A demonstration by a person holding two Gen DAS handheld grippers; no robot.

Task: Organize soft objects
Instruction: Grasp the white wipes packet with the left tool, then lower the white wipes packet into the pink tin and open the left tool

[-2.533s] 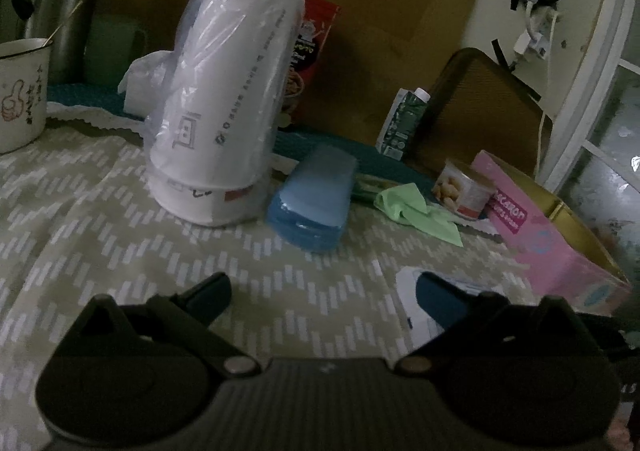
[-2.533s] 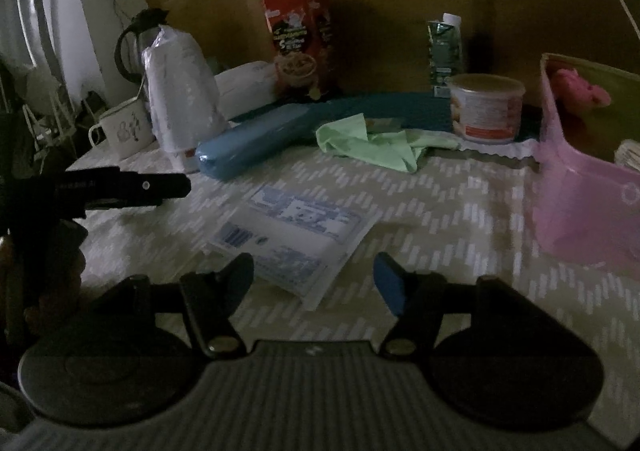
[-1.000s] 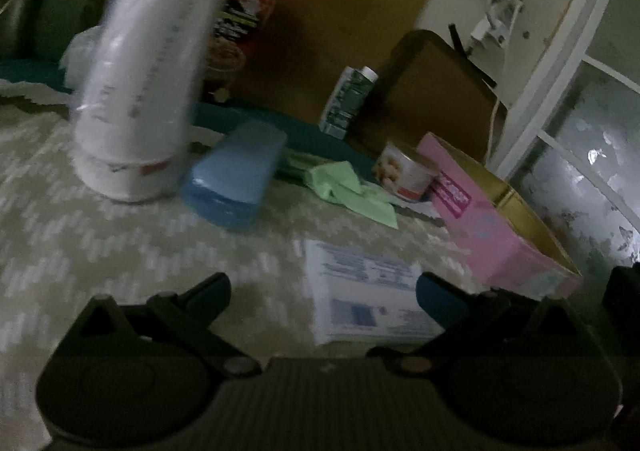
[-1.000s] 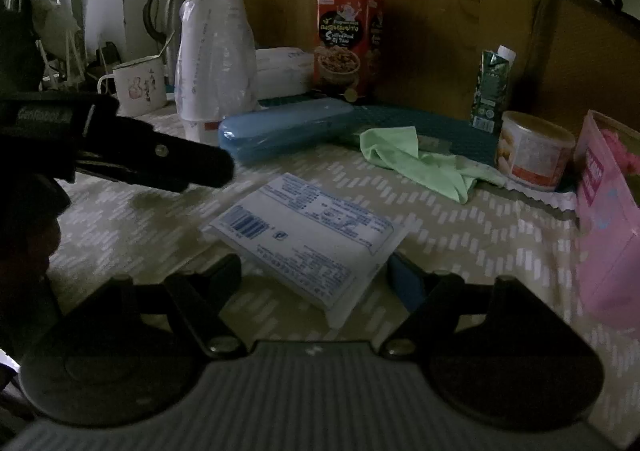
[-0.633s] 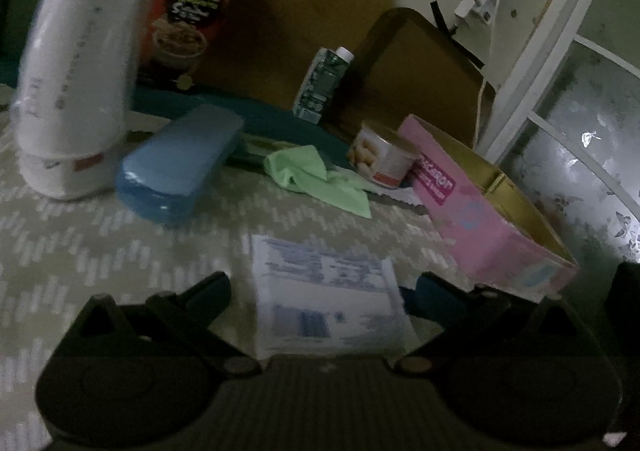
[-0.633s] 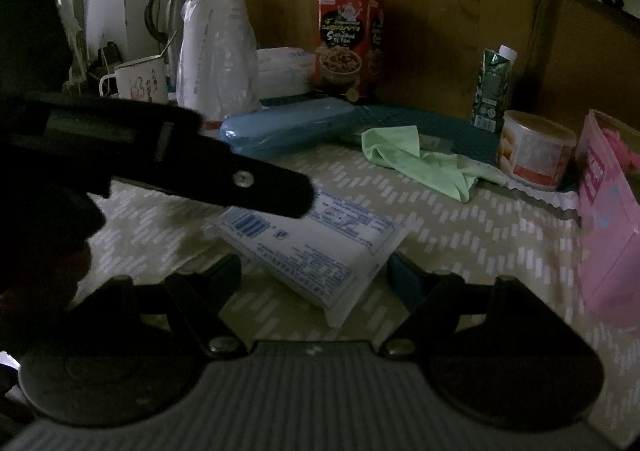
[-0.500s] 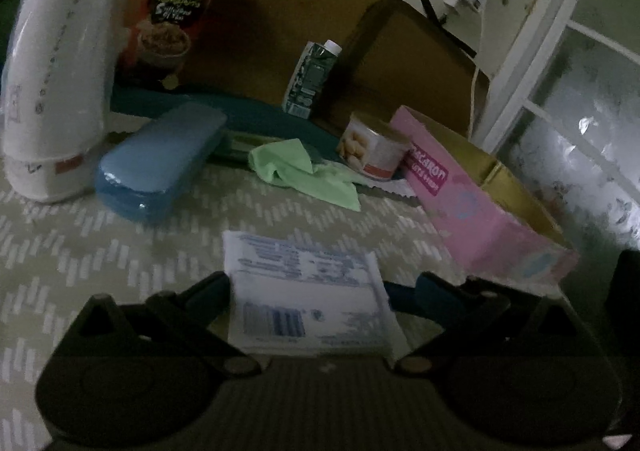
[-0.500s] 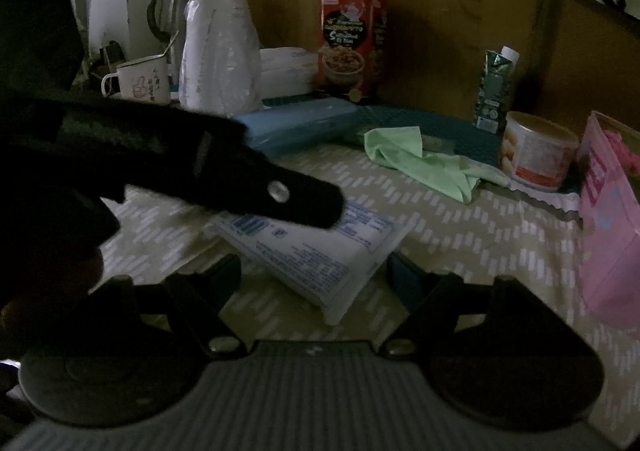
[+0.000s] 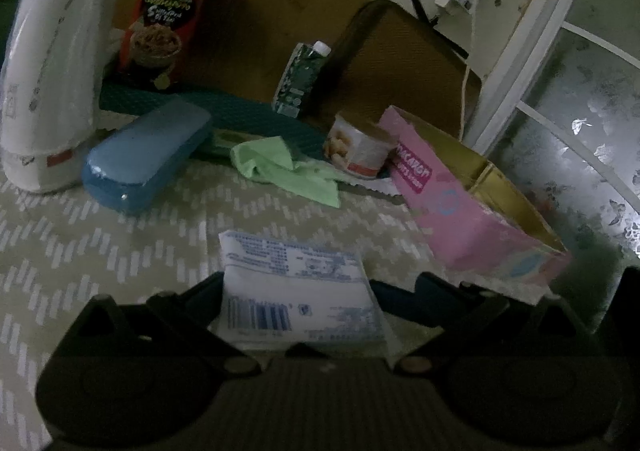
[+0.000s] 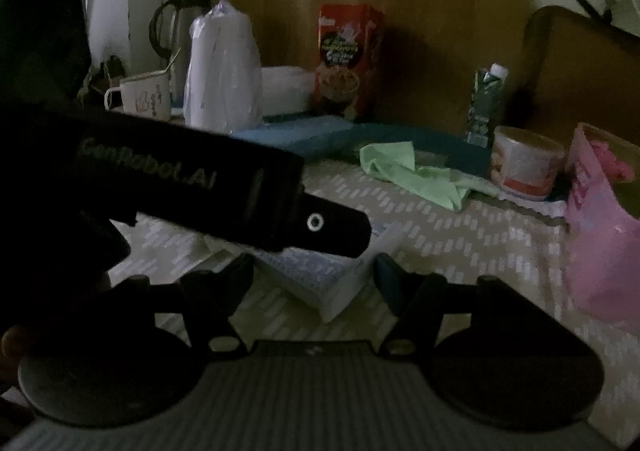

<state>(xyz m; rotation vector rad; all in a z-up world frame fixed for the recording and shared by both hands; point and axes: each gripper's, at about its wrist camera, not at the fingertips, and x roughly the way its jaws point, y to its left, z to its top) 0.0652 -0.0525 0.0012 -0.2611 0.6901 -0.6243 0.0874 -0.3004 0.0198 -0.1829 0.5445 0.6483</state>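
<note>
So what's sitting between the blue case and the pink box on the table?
The crumpled green cloth and a small round tub lie between the blue case and the pink box; the left wrist view shows it best.

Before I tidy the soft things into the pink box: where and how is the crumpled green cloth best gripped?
Take the green cloth by its raised, bunched fold at the end nearer the blue case, coming from above. That hump gives the fingers something to pinch, while the flat tail toward the can lies thin on the tablecloth. I'd judge the approach there fairly clear.
</note>
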